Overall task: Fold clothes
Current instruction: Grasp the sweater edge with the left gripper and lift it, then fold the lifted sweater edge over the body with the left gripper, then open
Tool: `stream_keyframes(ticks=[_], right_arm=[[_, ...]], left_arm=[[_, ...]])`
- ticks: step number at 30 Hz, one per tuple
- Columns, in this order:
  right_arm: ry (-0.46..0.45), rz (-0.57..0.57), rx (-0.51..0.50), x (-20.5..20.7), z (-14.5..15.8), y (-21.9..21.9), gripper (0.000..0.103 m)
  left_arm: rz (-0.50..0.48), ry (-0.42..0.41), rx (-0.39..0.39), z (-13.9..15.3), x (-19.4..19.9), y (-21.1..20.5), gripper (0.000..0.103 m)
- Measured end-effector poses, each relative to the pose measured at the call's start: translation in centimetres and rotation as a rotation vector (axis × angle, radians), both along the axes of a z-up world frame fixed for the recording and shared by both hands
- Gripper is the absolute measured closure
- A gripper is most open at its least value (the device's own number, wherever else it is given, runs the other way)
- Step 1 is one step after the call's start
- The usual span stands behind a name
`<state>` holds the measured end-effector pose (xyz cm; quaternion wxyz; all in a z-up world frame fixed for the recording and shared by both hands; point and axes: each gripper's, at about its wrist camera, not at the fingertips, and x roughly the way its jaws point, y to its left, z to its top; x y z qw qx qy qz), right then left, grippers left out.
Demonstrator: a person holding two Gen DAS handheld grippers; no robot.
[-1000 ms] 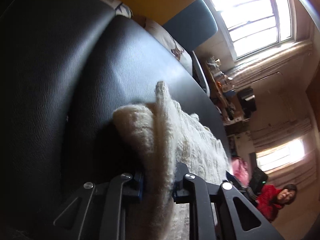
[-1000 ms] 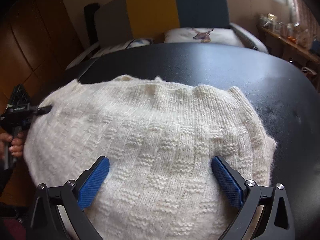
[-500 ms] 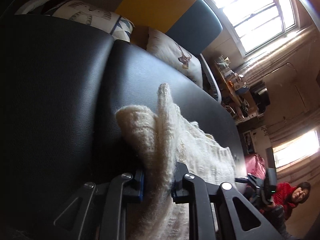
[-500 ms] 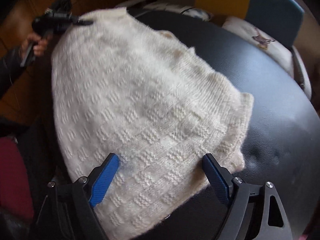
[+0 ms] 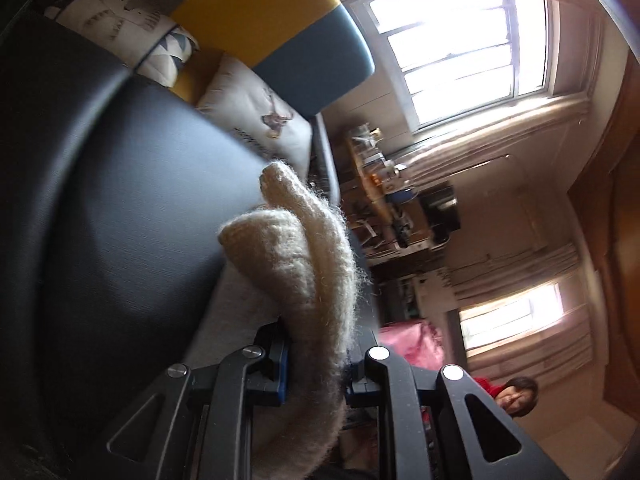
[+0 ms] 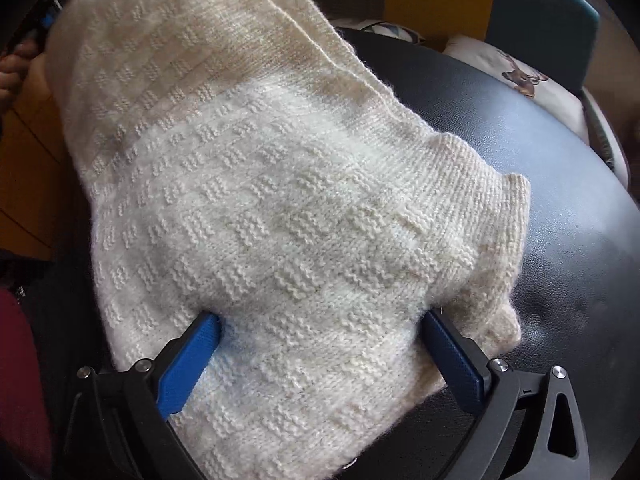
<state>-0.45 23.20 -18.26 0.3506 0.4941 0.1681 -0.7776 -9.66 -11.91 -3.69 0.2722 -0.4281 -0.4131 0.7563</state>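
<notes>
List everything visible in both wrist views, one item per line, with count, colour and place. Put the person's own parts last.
sweater: one, cream knit, draped over the near part of the table, one edge lifted
table: one, black leather-look top, under the sweater
sofa: one, yellow and teal back, behind the table
cushions: two, pale with prints, on the sofa
windows: two, bright, on the far wall
shelf: one, wooden, cluttered, below the upper window
bystander: one, red top, at the lower right of the left wrist view
left gripper: one, black with blue pads, shut on the sweater edge
right gripper: one, black with blue pads, open, straddling the sweater
hand: one, at the left edge, holding the left gripper
</notes>
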Motion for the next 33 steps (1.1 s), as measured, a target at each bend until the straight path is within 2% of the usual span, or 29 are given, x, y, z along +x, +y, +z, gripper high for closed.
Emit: stream_keyframes(ticks=[4, 11, 14, 20, 23, 26, 29, 31, 33], right_arm=[[0.027, -0.019, -0.037, 0.6, -0.2, 0.6, 0.001], [0.068, -0.026, -0.118, 1.9, -0.8, 2.3, 0.000], [0.079, -0.026, -0.154, 2.7, -1.1, 2.9, 0.000], [0.099, -0.025, -0.222, 3.0, -1.0, 2.7, 0.000], [0.111, -0.026, -0.250, 3.1, -0.9, 2.4, 0.000], [0.122, -0.022, -0.263, 3.3, -0.9, 2.6, 0.000], [0.142, -0.006, -0.255, 3.9, -0.7, 2.8, 0.000], [0.150, -0.001, -0.248, 4.5, -0.4, 3.0, 0.000], [0.152, -0.005, -0.235, 5.1, -0.1, 3.4, 0.000]], left_arm=[[0.022, -0.008, 0.024, 1.6, -0.2, 4.1, 0.086], [0.030, -0.052, 0.012, 1.7, -0.1, 11.8, 0.086], [0.020, -0.098, 0.005, 0.1, 0.2, 14.9, 0.086], [0.017, -0.202, -0.076, -4.2, -0.7, 20.0, 0.086], [0.007, -0.290, -0.079, -6.6, -0.9, 21.5, 0.084], [-0.044, -0.363, -0.064, -7.3, -0.6, 23.0, 0.081], [-0.097, -0.350, -0.013, -5.5, 0.2, 23.5, 0.081], [-0.144, -0.324, 0.057, -4.0, 0.8, 23.7, 0.081], [-0.173, -0.275, 0.075, -2.1, 1.3, 23.6, 0.081]])
